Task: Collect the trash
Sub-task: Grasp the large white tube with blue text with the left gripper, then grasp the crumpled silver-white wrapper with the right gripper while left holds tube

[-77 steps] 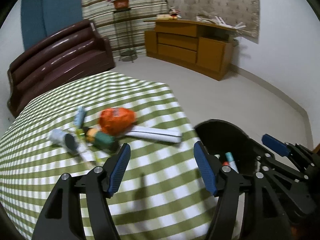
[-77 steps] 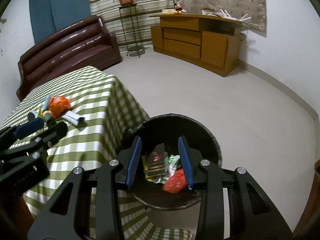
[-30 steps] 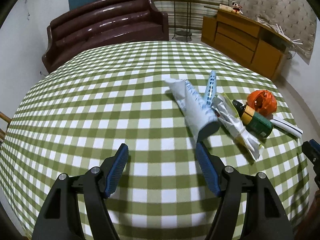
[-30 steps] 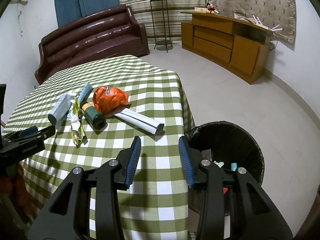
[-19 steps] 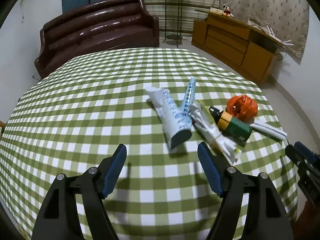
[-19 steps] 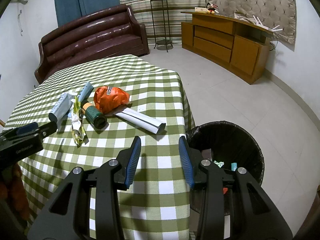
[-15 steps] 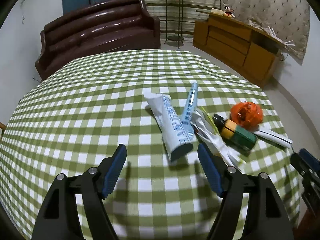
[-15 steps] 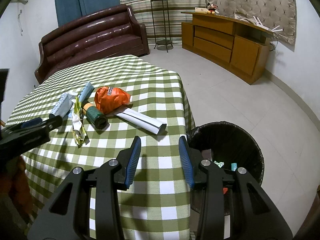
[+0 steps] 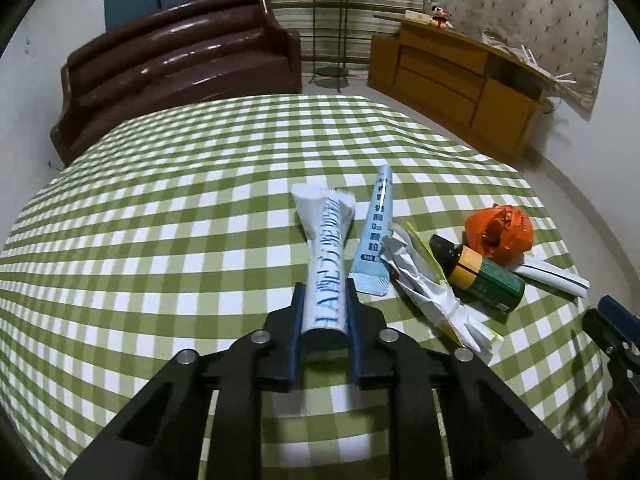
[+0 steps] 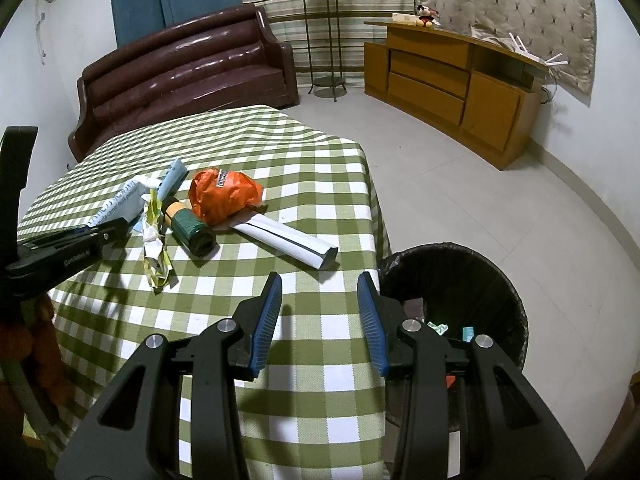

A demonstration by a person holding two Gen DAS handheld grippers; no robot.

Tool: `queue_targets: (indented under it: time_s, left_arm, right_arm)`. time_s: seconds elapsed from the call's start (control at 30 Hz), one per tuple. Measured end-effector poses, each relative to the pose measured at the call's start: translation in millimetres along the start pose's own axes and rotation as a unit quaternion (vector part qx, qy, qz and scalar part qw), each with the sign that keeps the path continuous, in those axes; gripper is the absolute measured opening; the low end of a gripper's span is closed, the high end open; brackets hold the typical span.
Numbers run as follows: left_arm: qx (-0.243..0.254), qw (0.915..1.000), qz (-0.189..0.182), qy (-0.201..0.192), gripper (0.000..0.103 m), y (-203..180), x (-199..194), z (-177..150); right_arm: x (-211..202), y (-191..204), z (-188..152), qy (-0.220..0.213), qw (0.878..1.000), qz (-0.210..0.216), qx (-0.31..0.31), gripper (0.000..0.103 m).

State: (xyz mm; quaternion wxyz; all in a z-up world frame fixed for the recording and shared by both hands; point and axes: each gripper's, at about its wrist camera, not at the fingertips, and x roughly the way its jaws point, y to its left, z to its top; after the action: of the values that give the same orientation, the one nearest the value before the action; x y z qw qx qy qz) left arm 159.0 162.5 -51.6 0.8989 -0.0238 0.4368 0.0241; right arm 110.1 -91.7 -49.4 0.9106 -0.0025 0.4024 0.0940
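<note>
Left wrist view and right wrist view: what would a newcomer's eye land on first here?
First, the white printed tube between the pads of the left hand-held gripper, whose jaws are closing on it, near the middle of the green checked tablecloth. Next, the orange crumpled bag in the litter pile to its right. Then the black trash bin on the floor beside the table, under the open right hand-held gripper.

The left wrist view looks down close over the checked table [image 9: 160, 240]. The right wrist view stands farther back, near the bin [image 10: 452, 276]. Both share the table, probably also the sofa [image 10: 188, 68].
</note>
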Motion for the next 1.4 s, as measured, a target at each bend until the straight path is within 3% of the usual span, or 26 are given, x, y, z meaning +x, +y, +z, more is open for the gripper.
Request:
queue_targets:
  time_s: [0.37, 0.9, 1.07, 1.4]
  left_arm:
    - [0.000, 1.0000, -0.005, -0.006, 0.011, 14, -12, -20]
    - [-0.027, 0.9993, 0.025, -0.010, 0.011, 71, -39, -44]
    - [-0.037, 0.9988, 0.030, -0.012, 0.011, 88, -43, -49]
    - [-0.049, 0.9982, 0.033, -0.013, 0.011, 114, -44, -56]
  right_arm:
    - [1, 22, 5, -0.001, 1.000, 0.007, -0.018, 0.038]
    - [9, 100, 7, 0.005, 0.994, 0.058, -0.089, 0.037]
    - [15, 114, 10, 0.014, 0.993, 0.063, -0.102, 0.032]
    - [37, 135, 19, 0.037, 0.991, 0.053, -0.115, 0.031]
